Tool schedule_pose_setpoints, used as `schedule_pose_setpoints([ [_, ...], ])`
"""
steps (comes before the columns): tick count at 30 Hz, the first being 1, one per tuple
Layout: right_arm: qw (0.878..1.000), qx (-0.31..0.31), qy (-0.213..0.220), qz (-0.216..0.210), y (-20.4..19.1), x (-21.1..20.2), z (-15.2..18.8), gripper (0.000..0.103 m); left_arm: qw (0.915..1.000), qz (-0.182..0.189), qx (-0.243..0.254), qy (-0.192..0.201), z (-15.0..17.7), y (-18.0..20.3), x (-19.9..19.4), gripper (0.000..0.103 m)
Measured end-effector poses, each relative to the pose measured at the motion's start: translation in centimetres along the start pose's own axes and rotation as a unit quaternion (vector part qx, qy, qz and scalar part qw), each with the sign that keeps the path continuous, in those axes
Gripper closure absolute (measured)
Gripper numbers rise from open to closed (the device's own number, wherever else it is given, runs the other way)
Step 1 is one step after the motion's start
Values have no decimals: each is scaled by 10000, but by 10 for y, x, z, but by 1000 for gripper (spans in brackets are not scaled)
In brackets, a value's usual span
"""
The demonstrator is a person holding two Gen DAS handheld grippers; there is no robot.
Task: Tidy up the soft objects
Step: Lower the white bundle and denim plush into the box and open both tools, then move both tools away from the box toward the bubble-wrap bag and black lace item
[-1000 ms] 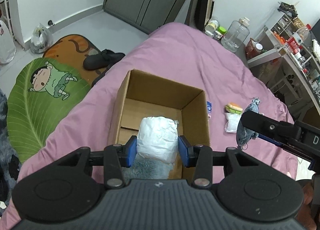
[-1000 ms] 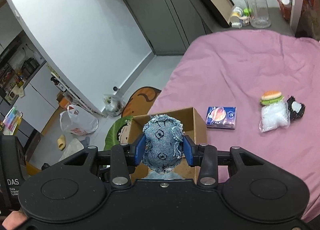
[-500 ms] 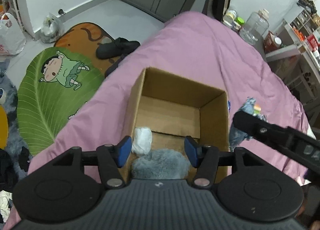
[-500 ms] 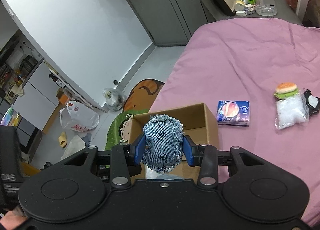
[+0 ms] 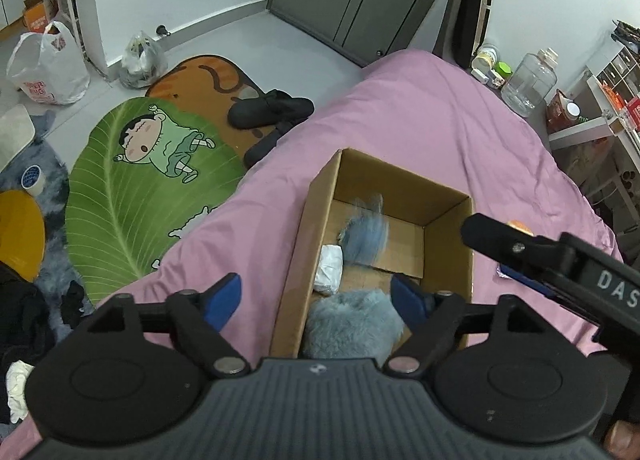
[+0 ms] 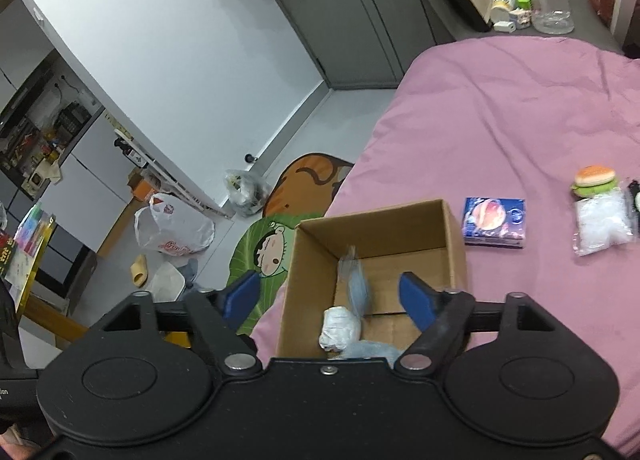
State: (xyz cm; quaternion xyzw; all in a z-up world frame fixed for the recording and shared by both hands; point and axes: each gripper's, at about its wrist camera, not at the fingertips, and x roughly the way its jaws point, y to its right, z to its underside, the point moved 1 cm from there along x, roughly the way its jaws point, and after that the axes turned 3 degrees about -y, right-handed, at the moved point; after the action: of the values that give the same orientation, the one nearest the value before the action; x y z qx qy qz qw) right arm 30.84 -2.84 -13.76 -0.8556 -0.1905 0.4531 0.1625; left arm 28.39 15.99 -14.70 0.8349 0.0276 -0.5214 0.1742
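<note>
Soft objects: white wad (image 6: 339,327), grey plush (image 5: 354,318) and blurred denim piece (image 6: 356,284) sit in cardboard box (image 6: 452,228), frame centre. Left gripper (image 5: 316,296) and right gripper (image 6: 328,296) fingers opening, empty. Remaining on bed (image 6: 500,108), right: tissue pack (image 6: 495,222), burger toy (image 6: 594,180), clear bag (image 6: 602,226).

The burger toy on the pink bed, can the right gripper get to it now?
Probably yes. The right gripper, its jaws opening with nothing between the pads, hangs over the cardboard box. The burger toy lies on open pink bedspread, uncovered.
</note>
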Motion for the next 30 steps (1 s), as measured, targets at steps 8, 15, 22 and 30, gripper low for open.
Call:
schedule_pose_setpoints([
  [8,10000,-38,56,38,7,-28,4,21,9996,-86,165,204,11,18,-20,7],
  [15,9995,-105,283,49,16,-62,8,15,9989,-48,301,366,23,38,-40,0],
  [22,9991,-66,421,26,33,-96,9,3,9978,12,447,486,37,57,-56,0],
  [30,9982,69,574,170,65,-133,15,0,9965,100,492,667,56,83,-71,0],
])
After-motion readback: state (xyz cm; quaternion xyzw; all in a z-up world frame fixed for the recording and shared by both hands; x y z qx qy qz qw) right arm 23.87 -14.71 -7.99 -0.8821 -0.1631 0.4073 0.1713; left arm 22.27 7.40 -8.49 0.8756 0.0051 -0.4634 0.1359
